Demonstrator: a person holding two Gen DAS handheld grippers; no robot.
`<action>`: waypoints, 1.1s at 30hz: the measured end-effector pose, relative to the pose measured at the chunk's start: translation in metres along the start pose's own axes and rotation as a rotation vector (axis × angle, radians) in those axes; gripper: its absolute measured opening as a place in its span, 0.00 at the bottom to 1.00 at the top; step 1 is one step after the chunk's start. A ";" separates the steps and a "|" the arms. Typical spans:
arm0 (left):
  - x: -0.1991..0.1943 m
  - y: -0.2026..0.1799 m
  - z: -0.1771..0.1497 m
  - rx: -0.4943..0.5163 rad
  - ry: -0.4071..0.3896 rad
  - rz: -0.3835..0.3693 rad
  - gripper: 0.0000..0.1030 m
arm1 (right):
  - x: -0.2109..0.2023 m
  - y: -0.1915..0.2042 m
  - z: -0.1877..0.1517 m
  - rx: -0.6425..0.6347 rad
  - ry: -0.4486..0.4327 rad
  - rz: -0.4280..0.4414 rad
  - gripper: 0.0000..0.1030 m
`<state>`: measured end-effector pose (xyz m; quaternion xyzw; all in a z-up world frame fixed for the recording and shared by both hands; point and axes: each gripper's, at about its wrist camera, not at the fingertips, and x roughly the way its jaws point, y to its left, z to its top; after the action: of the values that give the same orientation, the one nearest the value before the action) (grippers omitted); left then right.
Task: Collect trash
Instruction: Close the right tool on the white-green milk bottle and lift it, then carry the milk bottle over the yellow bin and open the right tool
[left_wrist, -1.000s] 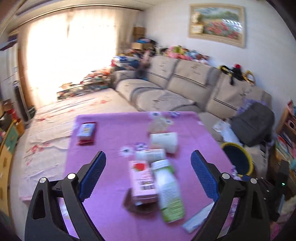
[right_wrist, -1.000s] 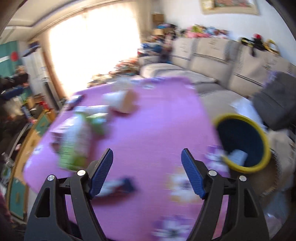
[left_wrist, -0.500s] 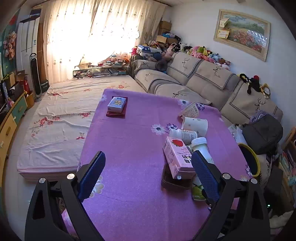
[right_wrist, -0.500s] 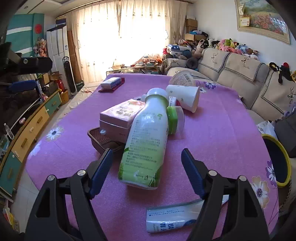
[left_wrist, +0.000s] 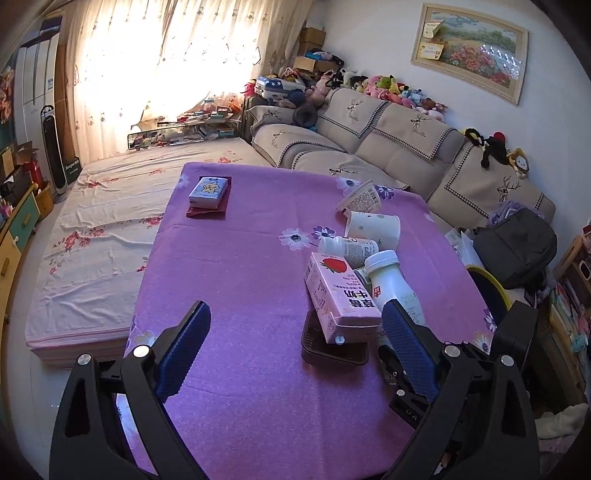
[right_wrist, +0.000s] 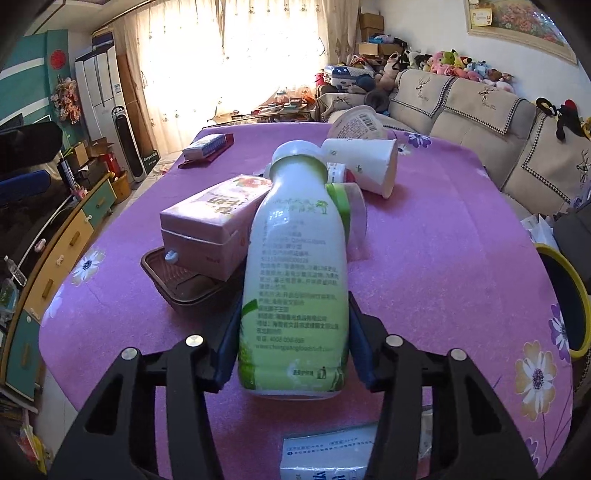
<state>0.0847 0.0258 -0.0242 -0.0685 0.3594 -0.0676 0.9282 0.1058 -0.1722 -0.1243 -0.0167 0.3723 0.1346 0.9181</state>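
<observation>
My right gripper (right_wrist: 293, 343) is closing its jaws around a white and green plastic bottle (right_wrist: 295, 258), and both blue pads lie against its lower sides. The bottle (left_wrist: 391, 284) lies on the purple table, leaning on a pink milk carton (right_wrist: 214, 218) that rests on a brown tray (right_wrist: 181, 280). Behind them lie a paper cup (right_wrist: 362, 162) and a yogurt cup (right_wrist: 356, 123) on their sides. My left gripper (left_wrist: 295, 350) hangs open over the table, just left of the carton (left_wrist: 340, 291), with nothing between its fingers.
A blue bin with a yellow rim (right_wrist: 569, 266) stands off the table's right edge. A tissue box (left_wrist: 208, 190) on a red mat sits at the far left. A flat white packet (right_wrist: 328, 458) lies under my right gripper. A sofa (left_wrist: 406, 147) runs behind the table.
My right gripper swung from the bin side to the bottle and narrowed its jaws onto it. My left gripper sank a little toward the table and stayed open.
</observation>
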 end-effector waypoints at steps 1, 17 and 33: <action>0.001 -0.002 0.000 0.007 0.002 -0.002 0.90 | -0.002 -0.001 0.000 0.001 -0.005 0.003 0.47; -0.003 -0.040 0.001 0.135 -0.003 -0.053 0.90 | -0.079 -0.049 0.017 0.072 -0.150 0.005 0.47; 0.020 -0.129 -0.023 0.365 0.056 -0.215 0.90 | -0.054 -0.332 -0.008 0.399 -0.013 -0.475 0.47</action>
<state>0.0744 -0.1064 -0.0313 0.0646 0.3573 -0.2317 0.9025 0.1498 -0.5061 -0.1157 0.0782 0.3713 -0.1597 0.9113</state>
